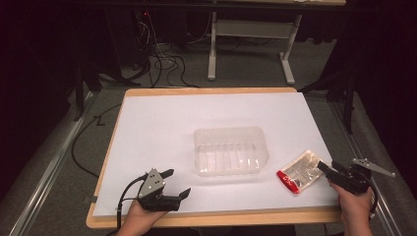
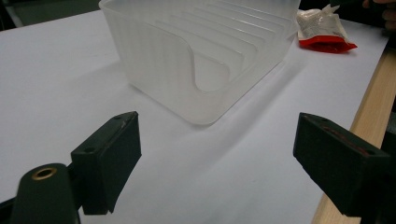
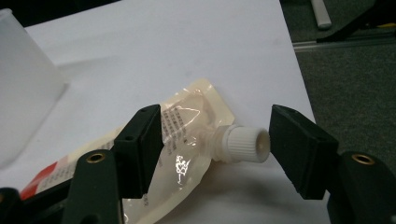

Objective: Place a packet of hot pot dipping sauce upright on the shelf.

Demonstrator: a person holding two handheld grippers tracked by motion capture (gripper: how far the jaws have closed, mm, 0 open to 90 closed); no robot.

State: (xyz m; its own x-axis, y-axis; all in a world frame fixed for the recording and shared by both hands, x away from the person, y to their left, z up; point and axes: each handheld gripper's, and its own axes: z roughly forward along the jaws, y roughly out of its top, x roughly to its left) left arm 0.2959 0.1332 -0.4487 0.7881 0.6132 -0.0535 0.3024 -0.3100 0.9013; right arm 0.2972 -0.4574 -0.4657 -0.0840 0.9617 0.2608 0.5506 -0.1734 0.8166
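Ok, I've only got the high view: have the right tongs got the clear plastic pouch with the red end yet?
Observer: Not clamped. In the right gripper view the right tongs straddle the clear plastic pouch at its white ribbed screw cap, jaws apart.
Operator: Which way does that cap lie?
Observer: Crosswise between the jaws, its flat end almost at one of them; I cannot tell if they touch.
Operator: And my other hand?
Observer: The left tongs are open with nothing between them, facing the translucent plastic tub, whose inner dividers have a scooped cut-out.
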